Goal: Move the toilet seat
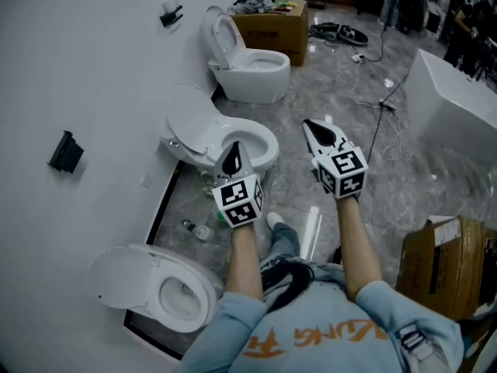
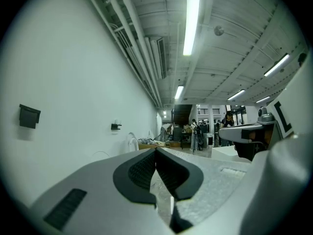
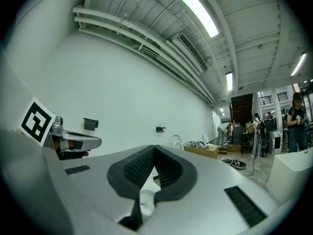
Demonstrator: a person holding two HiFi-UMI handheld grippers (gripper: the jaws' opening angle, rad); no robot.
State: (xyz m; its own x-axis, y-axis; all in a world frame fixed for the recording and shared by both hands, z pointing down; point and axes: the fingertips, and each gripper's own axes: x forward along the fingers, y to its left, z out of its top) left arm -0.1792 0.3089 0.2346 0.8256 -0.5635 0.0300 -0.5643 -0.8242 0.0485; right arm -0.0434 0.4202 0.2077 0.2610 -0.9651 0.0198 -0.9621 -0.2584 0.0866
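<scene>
Three white toilets stand along the white wall. The middle toilet (image 1: 203, 140) has its lid (image 1: 189, 113) raised against the wall, and the seat ring (image 1: 260, 140) lies down on the bowl. My left gripper (image 1: 233, 152) is shut and empty, its tip hovering over the near rim of that bowl. My right gripper (image 1: 312, 126) is shut and empty too, held over the floor to the right of the bowl. Both point level down the room: the left gripper (image 2: 156, 151) and the right gripper (image 3: 154, 148) touch nothing.
A far toilet (image 1: 250, 62) has its seat up; a near toilet (image 1: 159, 286) stands at lower left. Cardboard boxes (image 1: 273, 20) (image 1: 449, 266), a white tub (image 1: 457, 99), floor cables (image 1: 373, 92) and small bottles (image 1: 202, 231) lie around. Black fixtures (image 1: 65, 152) hang on the wall.
</scene>
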